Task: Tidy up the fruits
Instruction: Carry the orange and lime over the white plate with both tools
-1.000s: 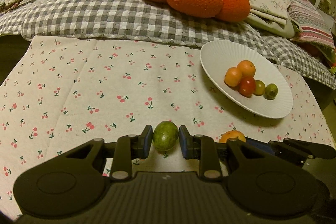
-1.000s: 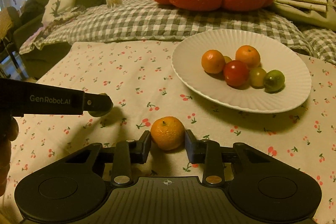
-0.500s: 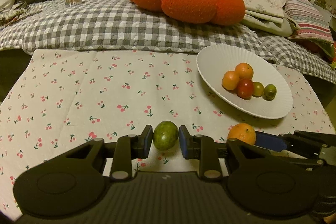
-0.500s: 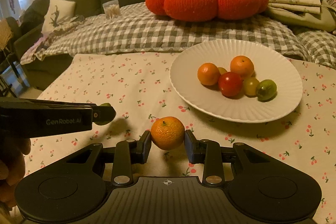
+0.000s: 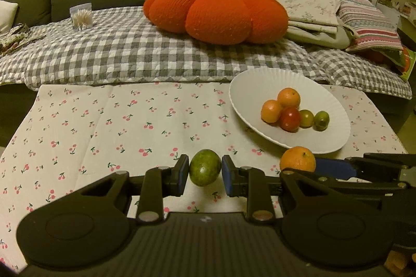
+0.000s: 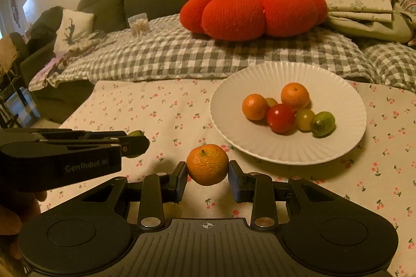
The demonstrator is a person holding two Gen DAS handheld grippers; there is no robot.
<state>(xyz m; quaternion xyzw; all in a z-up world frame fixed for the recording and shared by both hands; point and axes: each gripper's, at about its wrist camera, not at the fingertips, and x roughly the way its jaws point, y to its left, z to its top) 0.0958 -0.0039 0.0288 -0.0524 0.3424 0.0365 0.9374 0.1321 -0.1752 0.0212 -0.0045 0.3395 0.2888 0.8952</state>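
Done: white plate (image 6: 345, 147) held six small fruits.
In hand: my left gripper (image 5: 205, 171) fingers clenched a green fruit (image 5: 205, 167); my right gripper (image 6: 208, 169) grasped a mandarin (image 6: 208, 164).
Left: both, carried above the desk (image 5: 104, 126), unplated.

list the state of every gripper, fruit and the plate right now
left gripper: shut on green fruit, lifted clear of cloth
right gripper: shut on mandarin, lifted
white plate: on the cloth, holding a cluster of small fruits, room left
red tomato: resting on plate

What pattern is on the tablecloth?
Small red cherries on a pale tablecloth, clearest in the left wrist view.
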